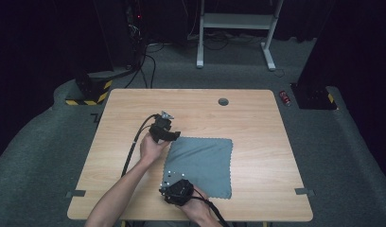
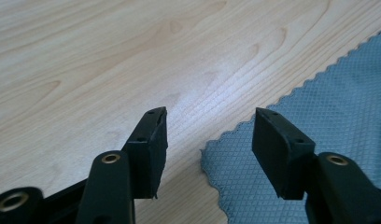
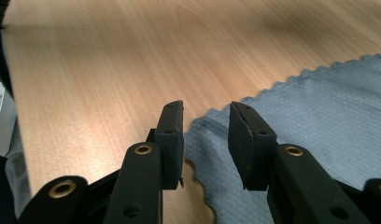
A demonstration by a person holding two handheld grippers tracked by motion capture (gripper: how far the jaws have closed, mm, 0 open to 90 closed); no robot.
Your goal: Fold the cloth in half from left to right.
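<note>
Cloth (image 1: 201, 165) is what you are working with: a thin grey microfibre square with a scalloped edge, lying flat on the wooden counter (image 1: 134, 118), nearer your side. Expect it to be light, limp and a little clingy, so it will likely drape and fold the instant you lift it; take it at the corners, pinching the very edge. Your left gripper (image 2: 208, 135) sits at the far left corner with its fingers (image 2: 151, 144) fairly wide, straddling that corner without pressing it. Your right gripper (image 3: 206, 135) is at the near left corner, fingers (image 3: 172, 140) narrower, the hem between them but not yet clamped.
</note>
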